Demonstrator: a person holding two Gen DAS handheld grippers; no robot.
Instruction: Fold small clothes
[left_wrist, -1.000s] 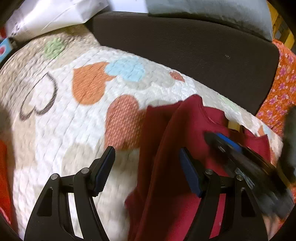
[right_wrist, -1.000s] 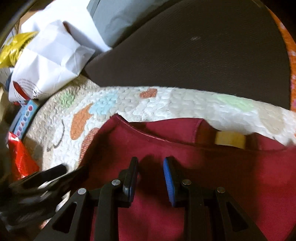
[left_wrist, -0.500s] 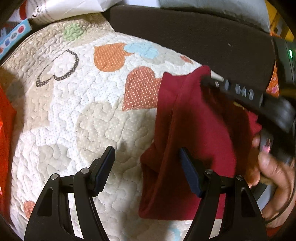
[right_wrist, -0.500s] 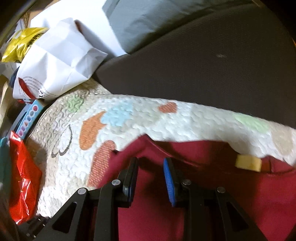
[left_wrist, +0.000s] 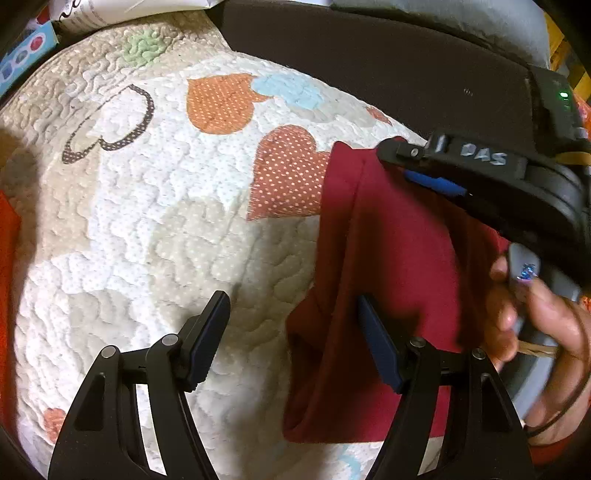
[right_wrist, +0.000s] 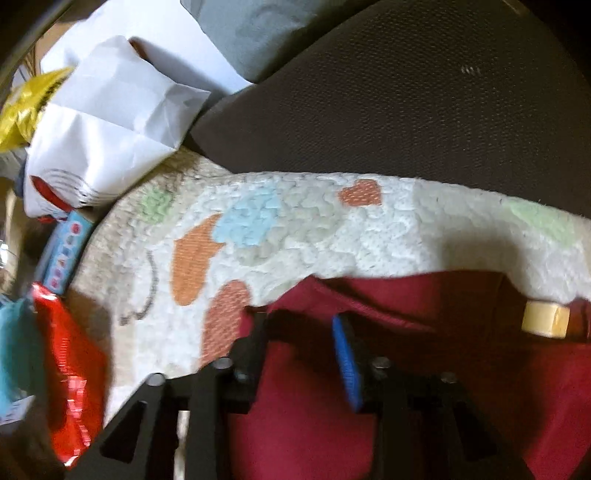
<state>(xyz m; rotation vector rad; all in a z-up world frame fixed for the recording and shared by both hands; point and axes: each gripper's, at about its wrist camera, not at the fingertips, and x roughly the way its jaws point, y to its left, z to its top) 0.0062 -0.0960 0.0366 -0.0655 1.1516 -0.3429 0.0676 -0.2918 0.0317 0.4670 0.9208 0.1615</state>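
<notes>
A dark red garment (left_wrist: 391, 280) lies partly folded on a heart-print quilt (left_wrist: 155, 221), its doubled edge running from twelve to six o'clock in the left wrist view. The right gripper (right_wrist: 301, 354) has just been opening, the cloth between its jaws but apparently no longer pinched, likely letting go of a fold it has laid down. The left gripper (left_wrist: 291, 332) hovers with fingers spread wide and empty, straddling the garment's near edge as if ready for the next fold. Only the left view shows the person's hand (left_wrist: 535, 317) at three o'clock; only the right view shows a yellow tag (right_wrist: 546, 320) at three o'clock and a white paper bag (right_wrist: 110, 133) at ten.
</notes>
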